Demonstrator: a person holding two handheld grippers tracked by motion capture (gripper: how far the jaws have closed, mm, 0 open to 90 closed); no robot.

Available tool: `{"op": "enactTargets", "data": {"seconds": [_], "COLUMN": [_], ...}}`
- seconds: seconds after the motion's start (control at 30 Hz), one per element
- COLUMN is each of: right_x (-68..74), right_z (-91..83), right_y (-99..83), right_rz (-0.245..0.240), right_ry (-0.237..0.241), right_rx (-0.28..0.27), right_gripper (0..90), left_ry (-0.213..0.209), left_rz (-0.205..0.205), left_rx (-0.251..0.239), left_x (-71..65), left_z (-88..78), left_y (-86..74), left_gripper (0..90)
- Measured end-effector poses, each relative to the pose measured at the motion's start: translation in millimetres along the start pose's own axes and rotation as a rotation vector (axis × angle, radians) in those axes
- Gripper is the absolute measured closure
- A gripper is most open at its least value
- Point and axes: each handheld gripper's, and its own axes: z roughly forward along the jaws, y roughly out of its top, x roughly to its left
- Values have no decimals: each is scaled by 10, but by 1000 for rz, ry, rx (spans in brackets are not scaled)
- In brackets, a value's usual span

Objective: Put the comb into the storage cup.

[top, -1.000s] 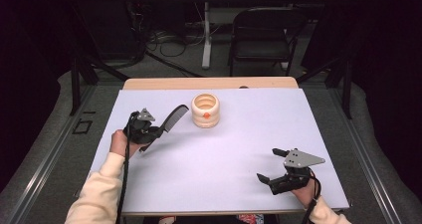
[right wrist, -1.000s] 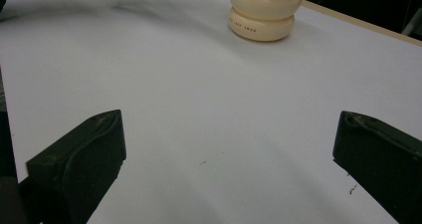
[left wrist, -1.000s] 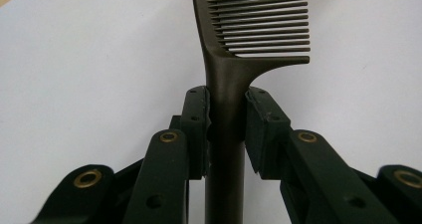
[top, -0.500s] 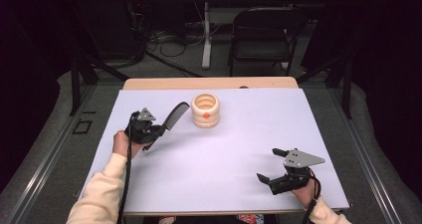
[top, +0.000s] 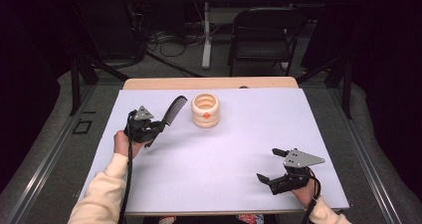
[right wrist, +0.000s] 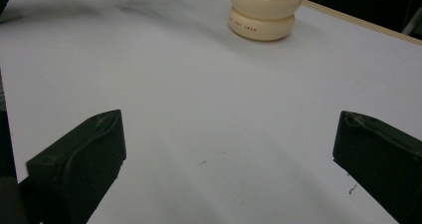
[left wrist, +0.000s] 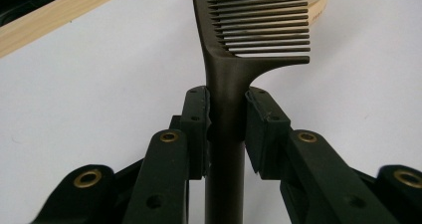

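Note:
A black comb (top: 172, 112) (left wrist: 249, 40) is held above the white table, its toothed end slanting up toward the cream ribbed cup (top: 205, 110) (right wrist: 265, 12). My left gripper (top: 152, 132) (left wrist: 226, 114) is shut on the comb's handle, and both pads press its sides. The comb's teeth reach toward the cup's rim without touching it, as far as I can tell. My right gripper (top: 268, 163) (right wrist: 229, 149) rests low near the table's front right with its jaws wide open and nothing between them.
The white sheet (top: 234, 149) covers the table, and a strip of bare wood (top: 209, 83) shows at the far edge. A black chair (top: 261, 35) and cables stand on the floor behind the table.

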Motion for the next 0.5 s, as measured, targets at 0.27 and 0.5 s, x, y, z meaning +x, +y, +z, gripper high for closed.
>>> {"op": "enactTargets", "data": {"seconds": [0.27,0.5], "right_x": [0,1], "right_z": [1,1], "right_y": [0,0], "right_rz": [1,1], "right_ry": [1,1], "right_rx": [2,2], "right_gripper": [0,0], "left_ry": [5,5], "left_rz": [-1,-12], "left_rx": [-24,-48], "left_x": [-25,-35], "left_z": [12,24], "left_y": [21,33], "left_gripper": [725,725]}}
